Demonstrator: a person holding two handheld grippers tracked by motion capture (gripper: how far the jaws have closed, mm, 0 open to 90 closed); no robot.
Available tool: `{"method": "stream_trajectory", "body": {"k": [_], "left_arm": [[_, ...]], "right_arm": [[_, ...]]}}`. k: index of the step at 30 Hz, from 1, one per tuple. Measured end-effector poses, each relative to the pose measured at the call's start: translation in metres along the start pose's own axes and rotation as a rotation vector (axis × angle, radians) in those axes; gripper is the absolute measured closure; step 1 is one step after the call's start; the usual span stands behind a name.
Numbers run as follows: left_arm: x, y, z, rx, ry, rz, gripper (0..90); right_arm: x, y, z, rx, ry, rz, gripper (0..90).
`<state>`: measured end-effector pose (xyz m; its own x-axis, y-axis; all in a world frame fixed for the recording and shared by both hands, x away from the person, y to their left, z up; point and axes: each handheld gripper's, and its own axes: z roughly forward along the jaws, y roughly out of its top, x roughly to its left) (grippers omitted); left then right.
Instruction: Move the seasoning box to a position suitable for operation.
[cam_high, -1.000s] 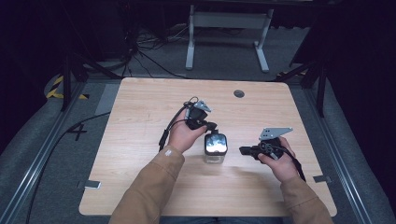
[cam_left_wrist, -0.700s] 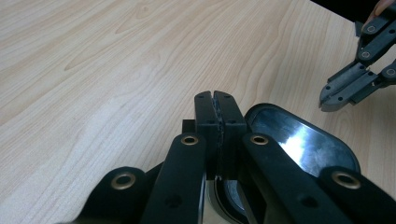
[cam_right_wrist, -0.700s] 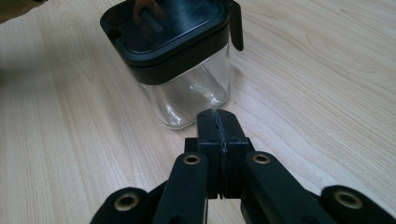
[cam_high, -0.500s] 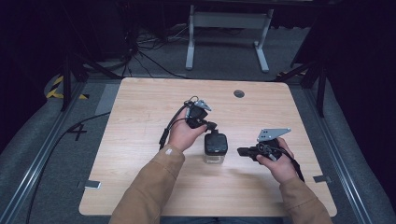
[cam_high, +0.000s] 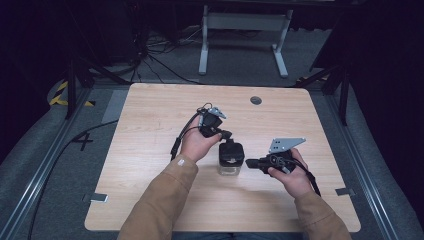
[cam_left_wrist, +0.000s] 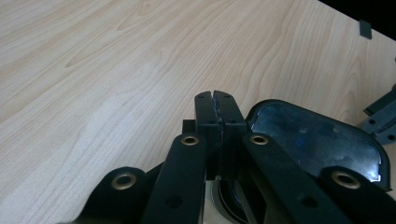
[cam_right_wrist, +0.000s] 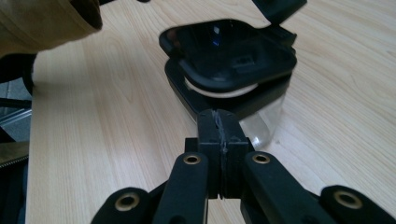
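Two grippers flank a clear container (cam_high: 231, 165) at mid-table, its black lid (cam_right_wrist: 231, 51) slightly raised; left gripper (cam_high: 226, 135) sits just above it, right gripper (cam_high: 248, 163) beside; both jaw pairs pressed together, empty.

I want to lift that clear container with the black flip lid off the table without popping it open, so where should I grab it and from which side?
Probably best to take the container by its clear lower body, coming in level from the side, not from above. The black lid sits raised at one edge, so tongs closing on it would likely swing it. The body's flat clear walls below the black rim look the steadier hold.
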<state>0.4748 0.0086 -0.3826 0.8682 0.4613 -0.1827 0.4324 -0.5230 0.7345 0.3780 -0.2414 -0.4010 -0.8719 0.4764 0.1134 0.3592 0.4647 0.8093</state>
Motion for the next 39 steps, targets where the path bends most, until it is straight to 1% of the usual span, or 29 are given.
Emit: {"method": "stream_trajectory", "body": {"k": [2,3,4,5,6,8,10,11,12,13,14,15,16,17,19,20,22,23,25,26,28,29,30,31,32,33,35,38,39], "left_arm": [[0.000,0.000,-0.002,0.009,0.009,-0.004,89.9],[-0.001,-0.001,-0.004,-0.014,0.025,-0.017,89.1],[-0.001,-0.002,-0.009,-0.027,0.047,-0.027,82.1],[-0.002,-0.004,-0.012,-0.056,0.058,-0.036,77.3],[-0.004,-0.005,-0.018,-0.076,0.075,-0.037,77.6],[-0.007,-0.007,-0.030,-0.081,0.096,-0.016,79.3],[-0.014,-0.013,-0.044,-0.119,0.097,-0.013,80.6],[-0.018,-0.016,-0.051,-0.136,0.090,-0.001,81.8],[-0.021,-0.018,-0.056,-0.151,0.081,-0.009,82.9],[-0.026,-0.024,-0.064,-0.183,0.080,0.000,83.5],[-0.038,-0.036,-0.077,-0.220,0.095,-0.020,83.8],[-0.038,-0.036,-0.077,-0.220,0.095,-0.020,84.6],[-0.043,-0.042,-0.080,-0.230,0.092,-0.012,84.6],[-0.050,-0.050,-0.083,-0.238,0.096,-0.017,85.3],[-0.053,-0.054,-0.084,-0.242,0.088,-0.017,86.7],[-0.057,-0.059,-0.085,-0.237,0.069,-0.013,86.7],[-0.065,-0.069,-0.081,-0.238,0.046,-0.008,87.2],[-0.068,-0.073,-0.078,-0.231,0.038,-0.023,87.2],[-0.071,-0.078,-0.071,-0.226,0.053,-0.015,86.0],[-0.073,-0.080,-0.063,-0.226,0.048,-0.024,86.1],[-0.073,-0.080,-0.052,-0.227,0.037,-0.022,85.6],[-0.074,-0.080,-0.048,-0.225,0.033,-0.015,85.6],[-0.077,-0.078,-0.038,-0.228,0.030,0.001,85.3],[-0.077,-0.078,-0.038,-0.228,0.030,0.001,84.7],[-0.080,-0.075,-0.026,-0.232,0.032,0.012,84.6],[-0.081,-0.074,-0.023,-0.227,0.034,0.011,84.6],[-0.081,-0.072,-0.020,-0.228,0.042,0.019,84.6],[-0.082,-0.070,-0.014,-0.210,0.117,0.032,84.6],[-0.082,-0.070,-0.013,-0.204,0.118,0.029,84.4]], "right_arm": [[0.001,0.002,0.002,-0.003,0.011,-0.002,90.0],[0.002,0.003,0.003,-0.006,0.015,-0.003,90.0],[0.002,0.003,0.004,-0.001,0.016,-0.007,90.0],[0.003,0.004,0.005,-0.001,0.018,-0.010,90.0],[0.003,0.004,0.005,-0.003,0.018,-0.013,90.0],[0.003,0.005,0.006,-0.009,0.017,-0.015,90.0],[0.004,0.007,0.006,-0.020,0.010,-0.026,90.0],[0.004,0.008,0.006,-0.022,0.007,-0.025,90.0],[0.005,0.009,0.006,-0.028,0.005,-0.027,90.0],[0.005,0.009,0.005,-0.030,0.003,-0.027,90.0],[0.006,0.011,0.005,-0.035,-0.003,-0.028,90.0],[0.006,0.011,0.005,-0.035,-0.003,-0.028,90.0],[0.006,0.014,0.003,-0.053,-0.017,-0.025,90.0],[0.006,0.015,0.002,-0.057,-0.022,-0.023,90.0],[0.006,0.016,0.002,-0.063,-0.030,-0.022,90.0],[0.006,0.017,0.001,-0.068,-0.031,-0.024,90.0],[0.006,0.018,0.001,-0.073,-0.032,-0.020,90.0],[0.006,0.019,0.001,-0.079,-0.036,-0.019,90.0],[0.006,0.021,0.000,-0.085,-0.035,-0.018,90.0],[0.007,0.021,0.000,-0.089,-0.034,-0.015,90.0],[0.008,0.023,0.000,-0.093,-0.036,-0.016,90.0],[0.008,0.023,0.001,-0.098,-0.037,-0.017,90.0],[0.008,0.023,0.001,-0.100,-0.038,-0.016,90.0],[0.008,0.023,0.001,-0.100,-0.038,-0.016,90.0],[0.007,0.024,0.000,-0.105,-0.040,-0.014,90.0],[0.007,0.024,0.000,-0.106,-0.042,-0.010,90.0],[0.007,0.024,0.000,-0.109,-0.042,-0.008,90.0],[0.008,0.025,-0.002,-0.114,-0.045,-0.010,90.0],[0.007,0.025,-0.002,-0.114,-0.046,-0.012,90.0]]}}
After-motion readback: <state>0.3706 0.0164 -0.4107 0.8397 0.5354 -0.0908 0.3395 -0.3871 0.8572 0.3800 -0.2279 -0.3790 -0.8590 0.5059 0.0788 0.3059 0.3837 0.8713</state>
